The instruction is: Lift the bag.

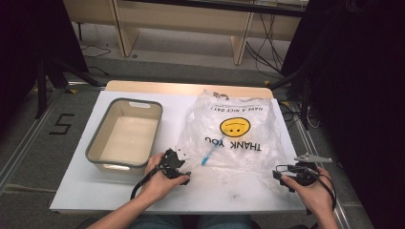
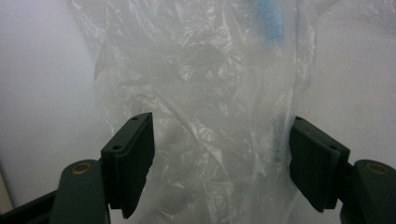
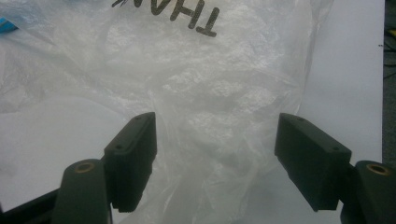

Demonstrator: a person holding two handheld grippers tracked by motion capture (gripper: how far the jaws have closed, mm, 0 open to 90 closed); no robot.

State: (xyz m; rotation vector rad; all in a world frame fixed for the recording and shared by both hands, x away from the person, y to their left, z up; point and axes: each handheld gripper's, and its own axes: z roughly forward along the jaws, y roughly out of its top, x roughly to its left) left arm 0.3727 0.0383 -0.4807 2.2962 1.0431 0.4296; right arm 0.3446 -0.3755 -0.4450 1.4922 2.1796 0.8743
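Where the clear bag [image 1: 234, 138] blurs a blue item [image 1: 206, 157] inside, left gripper [image 2: 219, 154] fingers released, right gripper [image 3: 215, 154] too — plastic between both.

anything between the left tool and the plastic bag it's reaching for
Nothing visible. The left tool stands open with the plastic bag's crinkled edge already lying between its jaws on the white table; no other object blocks it.

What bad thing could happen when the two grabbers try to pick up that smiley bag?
The plastic bag is thin and crinkly, so the open left gripper and right gripper might pinch only one layer and it could slip or tear. The blue thing looks to be inside the bag; lifting could tip it out.
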